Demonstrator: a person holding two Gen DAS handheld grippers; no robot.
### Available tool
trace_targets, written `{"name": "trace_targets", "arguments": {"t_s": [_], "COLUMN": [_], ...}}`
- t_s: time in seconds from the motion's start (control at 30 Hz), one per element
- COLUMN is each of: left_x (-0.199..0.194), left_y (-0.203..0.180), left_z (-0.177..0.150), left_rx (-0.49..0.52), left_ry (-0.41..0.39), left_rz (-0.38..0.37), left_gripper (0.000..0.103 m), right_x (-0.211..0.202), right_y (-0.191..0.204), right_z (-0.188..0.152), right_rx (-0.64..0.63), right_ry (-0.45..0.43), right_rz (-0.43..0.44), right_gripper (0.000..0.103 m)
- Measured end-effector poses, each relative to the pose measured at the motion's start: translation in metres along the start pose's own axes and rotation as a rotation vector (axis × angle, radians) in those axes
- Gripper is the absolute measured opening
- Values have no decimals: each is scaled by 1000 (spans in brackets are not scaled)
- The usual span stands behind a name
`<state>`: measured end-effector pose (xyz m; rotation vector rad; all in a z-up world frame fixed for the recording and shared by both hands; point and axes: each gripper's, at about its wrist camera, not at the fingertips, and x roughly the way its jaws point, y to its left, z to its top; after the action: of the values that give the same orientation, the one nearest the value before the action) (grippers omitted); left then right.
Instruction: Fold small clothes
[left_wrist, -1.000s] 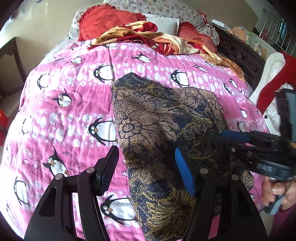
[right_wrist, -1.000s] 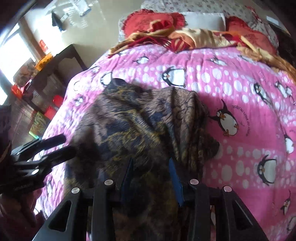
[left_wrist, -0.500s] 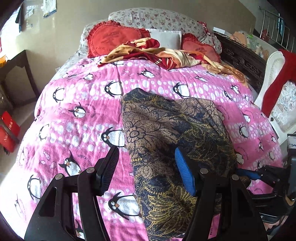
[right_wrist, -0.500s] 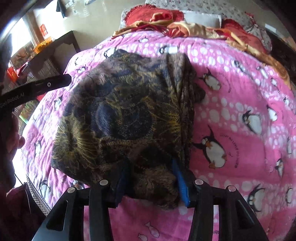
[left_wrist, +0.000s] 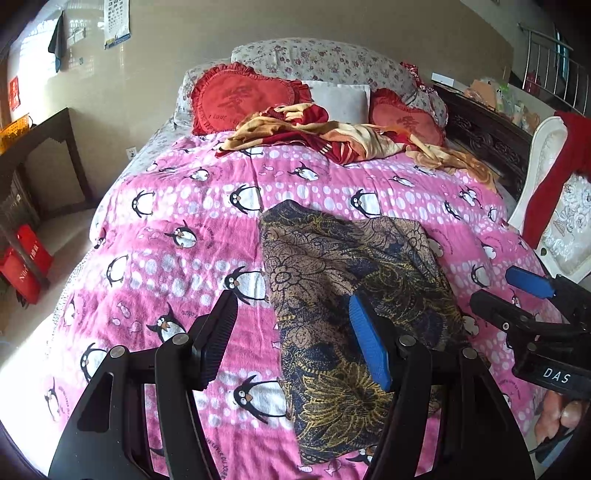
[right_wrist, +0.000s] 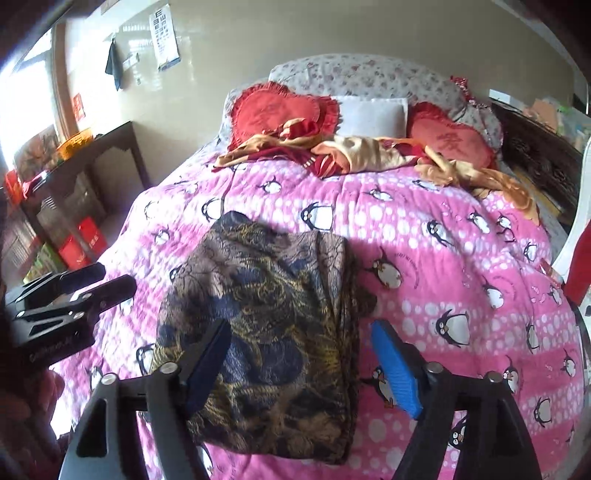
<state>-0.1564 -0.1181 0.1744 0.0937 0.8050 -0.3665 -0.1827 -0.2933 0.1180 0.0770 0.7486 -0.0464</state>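
Note:
A dark garment (left_wrist: 332, 277) with a navy, brown and gold flower print lies folded on the pink penguin blanket (left_wrist: 166, 229). My left gripper (left_wrist: 291, 314) hovers open above the garment's near left edge, with nothing pinched. My right gripper (right_wrist: 299, 332) hangs above the garment (right_wrist: 277, 314); its jaws are opening and the cloth lies free below them, untouched by the pads. Each gripper also shows in the other's view: the right gripper (left_wrist: 495, 286) beside the garment's right edge, the left gripper (right_wrist: 116, 278) off its left edge.
Red heart cushions (left_wrist: 236, 99), a white pillow (left_wrist: 340, 96) and a crumpled red and orange cloth (left_wrist: 332, 136) lie at the head of the bed. A dark table (right_wrist: 96, 155) and red bags (left_wrist: 26, 258) stand left. A white chair (left_wrist: 550, 177) with a red cloth stands right.
The right gripper let go of the garment's near edge and its jaws widened. Both grippers drew back and rose, and the garment now lies folded flat on the blanket.

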Motion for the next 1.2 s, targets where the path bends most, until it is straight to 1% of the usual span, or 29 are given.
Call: {"name": "trace_targets", "arguments": {"t_s": [0.03,0.1,0.2,0.4,1.2], "left_x": [-1,-2,-4,-5,-1], "left_y": [0,-1,-1,-3,-2], "left_z": [0,0,-1,-1,-3], "left_rx": [0,-3,-11,-7,-3], "left_ry": [3,4,-4,-4,1], "left_rz": [-1,-2,-10,0,14], "left_gripper": [64,66,72,72,72], "right_x": [0,0,0,1,9], "right_y": [2,2,2,-4,-3], "right_z": [0,-1,-2,-3,-7], "right_rx": [0,7,19,43,44], "right_ry": [-7,-12,-10,-1,32], "right_rz": [1,-2,-1,-8,0], "right_gripper": [79,83,84,84,84]}}
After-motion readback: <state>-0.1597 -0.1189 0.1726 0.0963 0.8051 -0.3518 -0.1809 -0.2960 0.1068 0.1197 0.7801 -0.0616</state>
